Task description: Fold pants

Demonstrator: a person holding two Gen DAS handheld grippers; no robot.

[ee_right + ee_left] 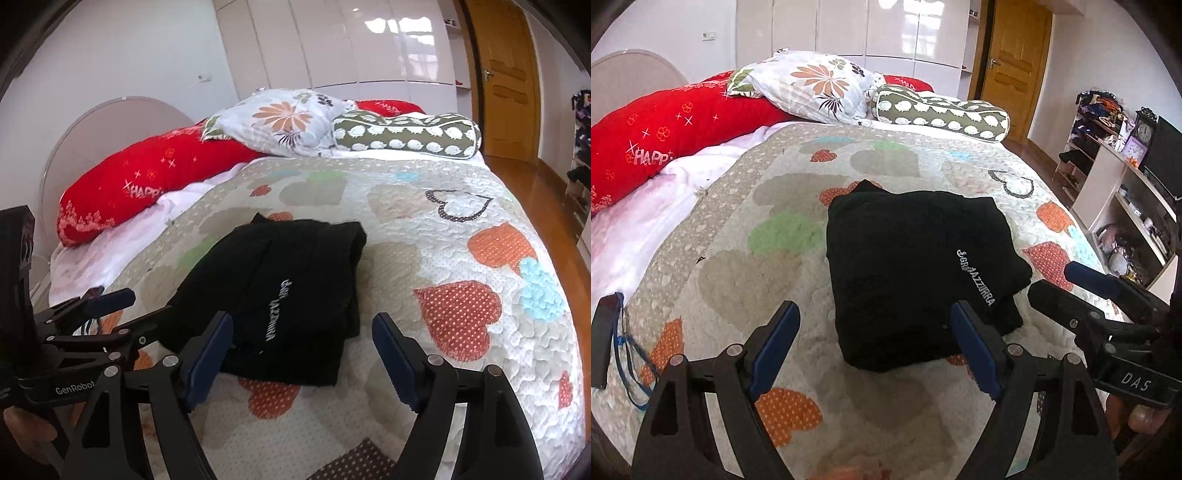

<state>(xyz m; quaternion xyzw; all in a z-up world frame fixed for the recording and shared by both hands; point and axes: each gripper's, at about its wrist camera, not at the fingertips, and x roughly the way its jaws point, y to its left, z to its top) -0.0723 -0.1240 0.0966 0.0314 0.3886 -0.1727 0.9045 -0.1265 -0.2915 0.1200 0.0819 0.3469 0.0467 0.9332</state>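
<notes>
The black pants (916, 269) lie folded into a compact rectangle on the heart-patterned quilt (746, 258), with white lettering on top. My left gripper (875, 314) is open and empty, hovering just in front of the pants' near edge. My right gripper (303, 325) is open and empty, also just in front of the pants (288, 291). The right gripper also shows in the left wrist view (1071, 280), to the right of the pants. The left gripper shows at the left of the right wrist view (122, 310).
Red bolster (665, 136), floral pillow (812, 85) and green patterned bolster (942, 110) lie at the bed's head. A phone with a blue cord (605, 332) lies at the quilt's left edge. Shelves (1126, 184) and a wooden door (1012, 62) stand at right.
</notes>
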